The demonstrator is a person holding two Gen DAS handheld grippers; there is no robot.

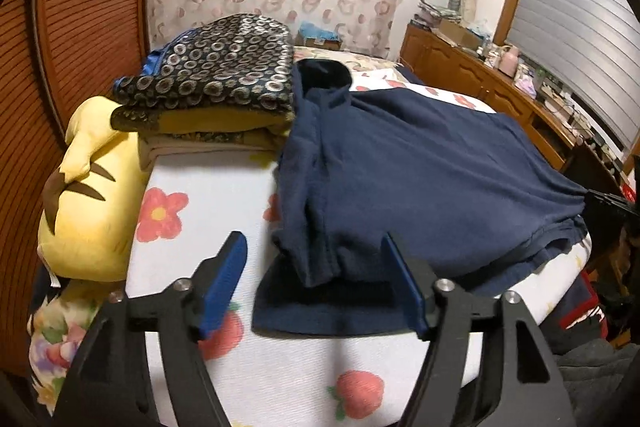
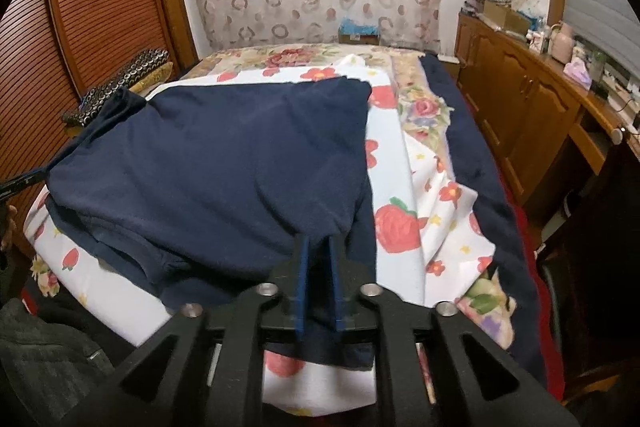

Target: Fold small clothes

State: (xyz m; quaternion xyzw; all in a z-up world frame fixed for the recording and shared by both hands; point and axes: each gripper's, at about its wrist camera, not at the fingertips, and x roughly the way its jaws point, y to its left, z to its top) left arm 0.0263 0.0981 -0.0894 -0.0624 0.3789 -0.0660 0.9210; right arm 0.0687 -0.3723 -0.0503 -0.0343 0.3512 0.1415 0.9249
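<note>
A navy blue shirt lies partly folded on the flower-print sheet of the bed; it also shows in the right wrist view. My left gripper is open, its blue pads on either side of the shirt's near left corner, just above the sheet. My right gripper is shut on the shirt's near edge and holds that fold slightly lifted. The right gripper also shows at the right edge of the left wrist view, pinching the cloth.
A stack of folded clothes with a dark ring-patterned piece on top sits at the far left of the bed. A yellow plush toy lies beside it. A wooden sideboard with clutter runs along the right; louvered wooden doors stand on the left.
</note>
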